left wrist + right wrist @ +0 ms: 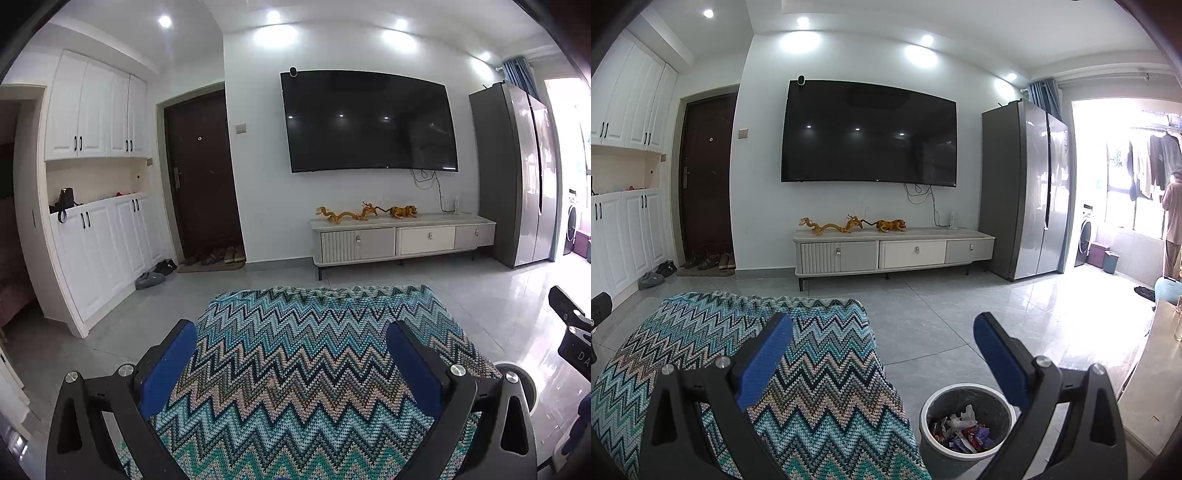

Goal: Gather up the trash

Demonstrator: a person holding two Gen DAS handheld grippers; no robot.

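1. Right wrist view: my right gripper [882,334] has its jaws spread wide and holds nothing. Blue pads [764,363] are bare.
2. Left gripper [291,341] is the same: wide, empty, level over the zigzag blanket [295,369].
3. Bin [967,391] sits on the floor just beside the blanket's right edge, under my right gripper. Wrappers [964,430] are already in it, a small pile at the bottom.
4. My read: both grippers are held high and level because nothing is targeted. This looks like a scan pose, or the job is near done.
5. Bin is parked close to the blanket, probably to keep drops short.
6. No loose trash visible on the blanket or the floor tiles [960,306] from either camera.
7. Hidden: the near part of the blanket and the bin's near rim are behind the gripper bodies. Whatever the blanket covers is not visible.
8. Left view only catches the bin's rim at the right edge, partly masked.
9. Table edge [1145,376] at far right is cut off; I can't tell what's on it beyond something glassy.
10. Person [1172,225] stands on the balcony, washed out by daylight.
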